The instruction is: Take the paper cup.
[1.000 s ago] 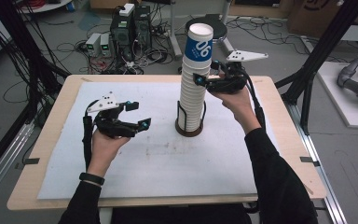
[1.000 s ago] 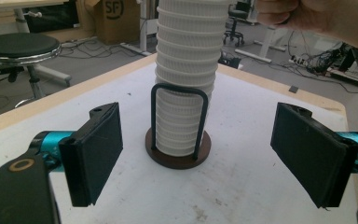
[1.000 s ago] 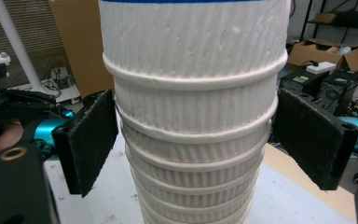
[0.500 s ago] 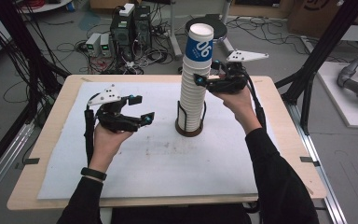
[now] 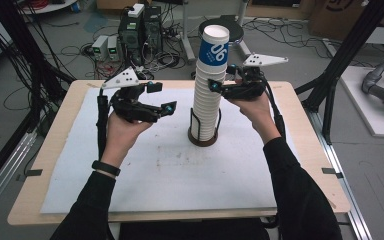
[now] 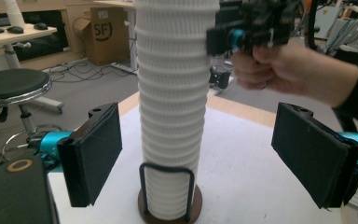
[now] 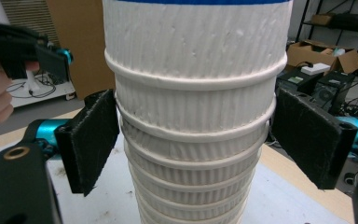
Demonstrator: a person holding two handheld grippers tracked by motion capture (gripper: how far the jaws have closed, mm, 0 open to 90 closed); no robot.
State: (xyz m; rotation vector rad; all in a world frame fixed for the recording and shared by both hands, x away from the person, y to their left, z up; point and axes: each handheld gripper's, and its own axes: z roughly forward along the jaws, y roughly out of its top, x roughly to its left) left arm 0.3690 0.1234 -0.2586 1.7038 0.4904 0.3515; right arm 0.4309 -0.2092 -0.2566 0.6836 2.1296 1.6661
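Observation:
A tall stack of white ribbed paper cups [image 5: 207, 100], its top cup banded blue, stands upright in a wire holder on a round brown base [image 5: 203, 140] mid-table. My right gripper [image 5: 219, 86] has been closing on the stack's upper part. In the right gripper view its pads [image 7: 91, 140] stand right at the stack's [image 7: 196, 116] sides, and I see no squeezing. My left gripper [image 5: 162, 96] hovers open to the left of the stack, nothing between its fingers. In the left gripper view the stack [image 6: 170, 93] rises ahead between the pads [image 6: 95, 154].
A white mat [image 5: 145, 175] covers the wooden table [image 5: 55, 150]. Black frame posts [image 5: 345, 55] flank the table. Behind it on the floor are a round stool [image 5: 230, 25], computer boxes [image 5: 140, 25] and cables. A cardboard box [image 6: 105, 32] stands farther back.
My left hand has risen and moved toward the cup stack with its jaws apart. The right hand has stayed at the stack's upper part.

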